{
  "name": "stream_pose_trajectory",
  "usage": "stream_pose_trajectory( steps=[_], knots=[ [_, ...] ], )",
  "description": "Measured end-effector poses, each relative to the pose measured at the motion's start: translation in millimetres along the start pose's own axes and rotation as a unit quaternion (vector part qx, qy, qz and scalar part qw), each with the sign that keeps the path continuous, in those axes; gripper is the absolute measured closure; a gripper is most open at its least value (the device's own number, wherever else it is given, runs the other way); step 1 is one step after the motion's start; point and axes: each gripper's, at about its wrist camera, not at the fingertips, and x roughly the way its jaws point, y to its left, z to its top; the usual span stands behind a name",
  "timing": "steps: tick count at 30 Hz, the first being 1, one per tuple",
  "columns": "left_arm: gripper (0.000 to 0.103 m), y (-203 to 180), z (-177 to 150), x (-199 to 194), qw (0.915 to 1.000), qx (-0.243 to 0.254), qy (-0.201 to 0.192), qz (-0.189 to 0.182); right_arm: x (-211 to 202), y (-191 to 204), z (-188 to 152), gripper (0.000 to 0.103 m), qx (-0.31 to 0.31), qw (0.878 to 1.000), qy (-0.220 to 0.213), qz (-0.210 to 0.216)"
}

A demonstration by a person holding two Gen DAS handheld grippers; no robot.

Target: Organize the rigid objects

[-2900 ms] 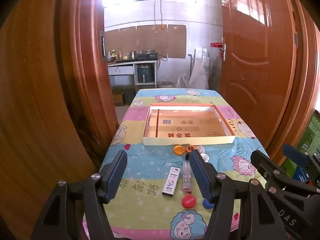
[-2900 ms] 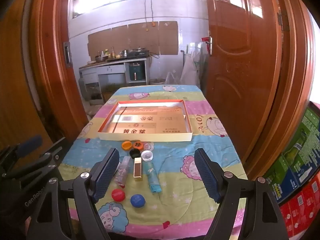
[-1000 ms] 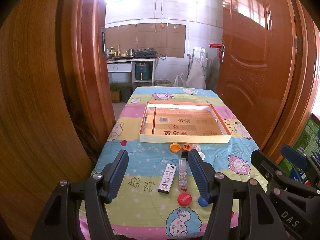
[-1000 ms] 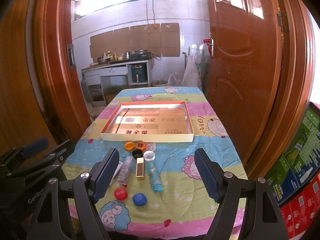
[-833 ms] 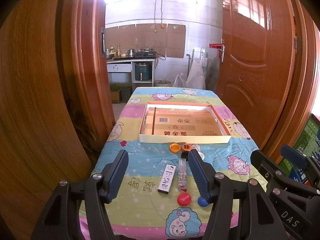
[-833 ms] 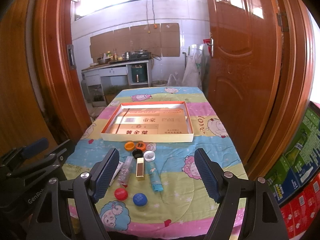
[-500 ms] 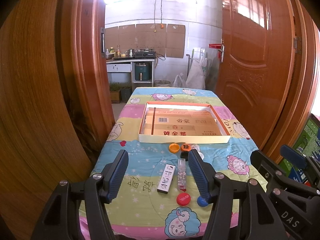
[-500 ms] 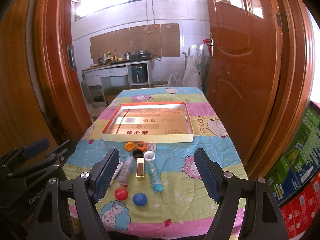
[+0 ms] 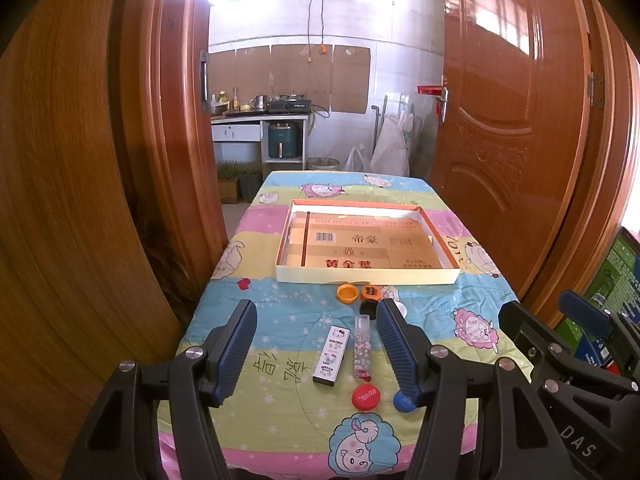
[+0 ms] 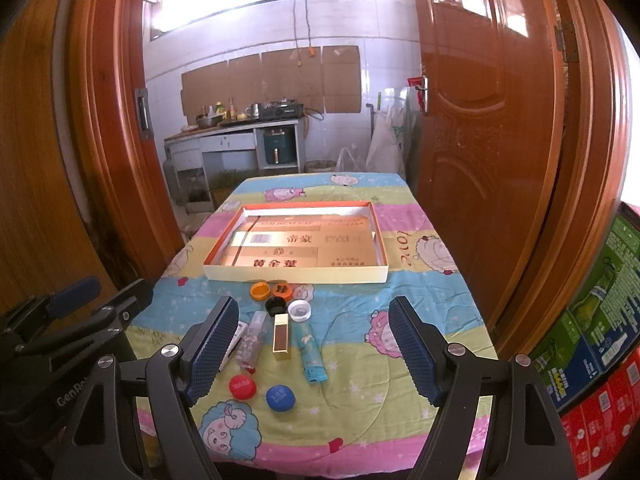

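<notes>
We see the tray [image 10: 296, 276] at twelve o'clock on the table [image 10: 420, 320], caps [image 10: 260, 291] just before it, tubes [image 10: 310, 350] nearer us.

Caps, 6 total: orange cap [image 10: 259, 291], second orange cap [image 10: 281, 290] at its 3 o'clock, black cap [image 10: 275, 304], white cap [image 10: 299, 310], red cap [image 10: 241, 386], blue cap [image 10: 280, 397]. Long items, 4: white printed box [image 9: 331, 356], clear tube [image 9: 361, 347] of beads, gold lipstick [image 10: 281, 337], teal tube [image 10: 311, 351]. Shallow tray [image 10: 296, 273]: 1, at 12 o'clock from the caps. Grippers: 2, left gripper [image 9: 317, 349] and right gripper [image 10: 313, 350].
</notes>
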Motion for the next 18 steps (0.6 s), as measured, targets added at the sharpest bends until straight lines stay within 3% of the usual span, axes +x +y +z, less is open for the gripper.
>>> stream_pose_trajectory(
  steps=[18],
  knots=[
    [0.040,17.1,-11.2,37.8,0.9993,-0.003,0.037,0.003,27.0,-6.8,-11.5,0.024,-0.011,0.999,0.034,-0.004]
  ],
)
